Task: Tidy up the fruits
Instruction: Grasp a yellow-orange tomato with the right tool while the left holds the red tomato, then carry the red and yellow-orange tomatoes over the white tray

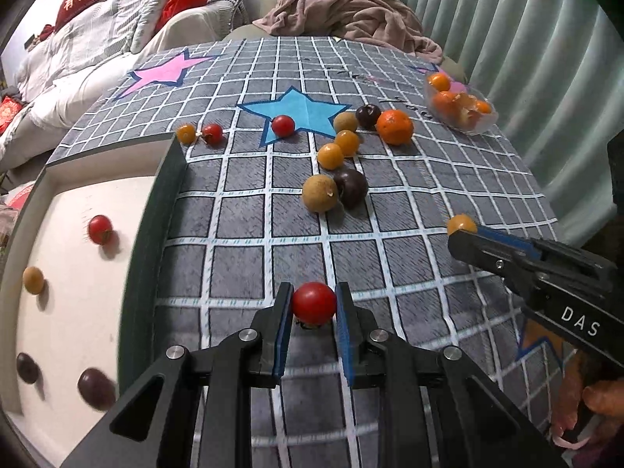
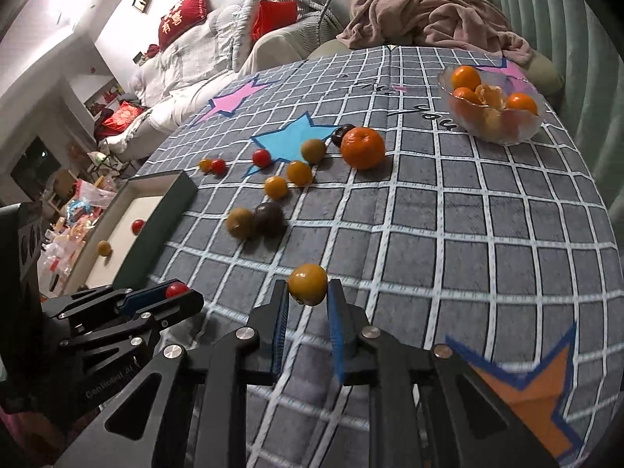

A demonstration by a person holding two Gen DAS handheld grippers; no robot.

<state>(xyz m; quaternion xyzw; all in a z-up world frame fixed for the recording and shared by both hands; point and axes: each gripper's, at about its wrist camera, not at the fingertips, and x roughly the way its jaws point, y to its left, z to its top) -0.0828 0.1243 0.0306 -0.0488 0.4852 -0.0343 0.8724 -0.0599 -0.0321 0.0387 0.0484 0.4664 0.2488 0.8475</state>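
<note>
Two fruits are clamped in my tools at once: my left gripper (image 1: 314, 304) is closed on a small round red cherry tomato (image 1: 314, 302), and my right gripper (image 2: 308, 292) pinches a small round yellow-orange fruit (image 2: 307, 284) between its blue pads. Both hang above the grey grid-patterned tablecloth (image 1: 390, 214), on the near side of the blue star (image 1: 296, 111) printed on it. Left of the star lies the dark-rimmed white tray (image 1: 70, 234), holding one red tomato, one tan fruit and two dark purple ones. Around the star more loose fruits lie scattered, a big orange mandarin (image 1: 394, 126) just to its right. Farther right stands a clear glass bowl (image 1: 481, 126) of mandarins.
</note>
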